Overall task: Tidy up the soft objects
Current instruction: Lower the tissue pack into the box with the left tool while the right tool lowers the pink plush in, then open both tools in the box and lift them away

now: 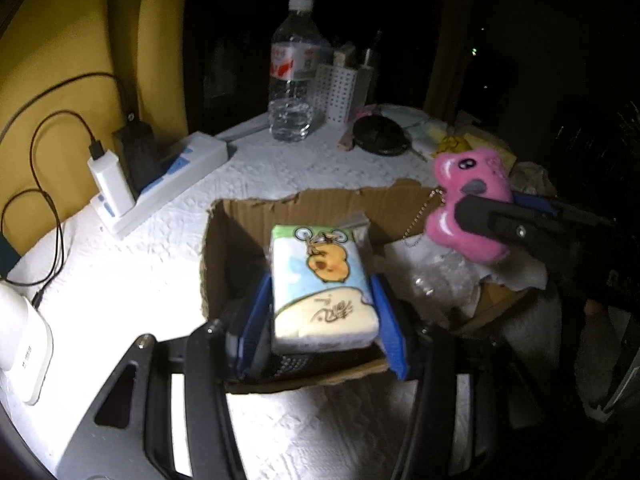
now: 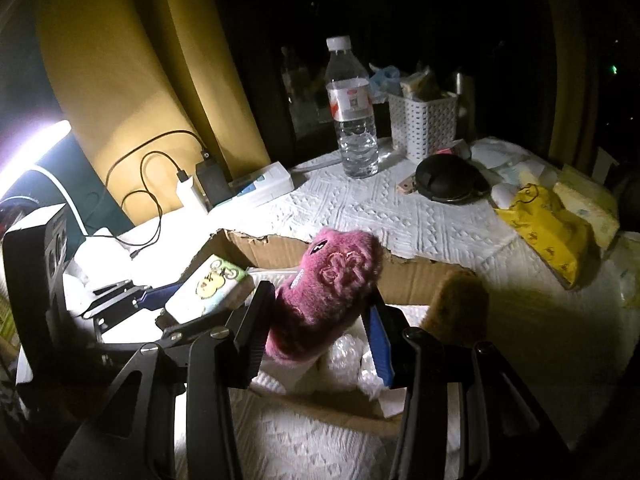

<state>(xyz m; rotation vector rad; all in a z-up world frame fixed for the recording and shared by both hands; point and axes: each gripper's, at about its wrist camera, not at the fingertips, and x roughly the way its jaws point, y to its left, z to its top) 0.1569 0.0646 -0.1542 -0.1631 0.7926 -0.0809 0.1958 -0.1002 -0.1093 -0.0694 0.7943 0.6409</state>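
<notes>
My left gripper (image 1: 320,304) is shut on a tissue pack (image 1: 320,284) with a yellow cartoon animal, holding it over the left part of an open cardboard box (image 1: 256,208). My right gripper (image 2: 320,312) is shut on a pink plush toy (image 2: 332,292) with a bead chain, holding it above the box's right part. The plush (image 1: 468,204) and the right gripper's fingers (image 1: 500,220) show at the right of the left wrist view. The tissue pack (image 2: 212,288) and the box (image 2: 404,276) show in the right wrist view. Crumpled plastic and paper (image 1: 440,276) lie inside the box.
The table has a white textured cover (image 1: 280,168). A power strip with chargers (image 1: 160,184) lies at the left. A water bottle (image 1: 294,72), a white perforated basket (image 1: 340,88) and a round black case (image 1: 380,136) stand behind. A yellow bag (image 2: 548,232) lies at the right.
</notes>
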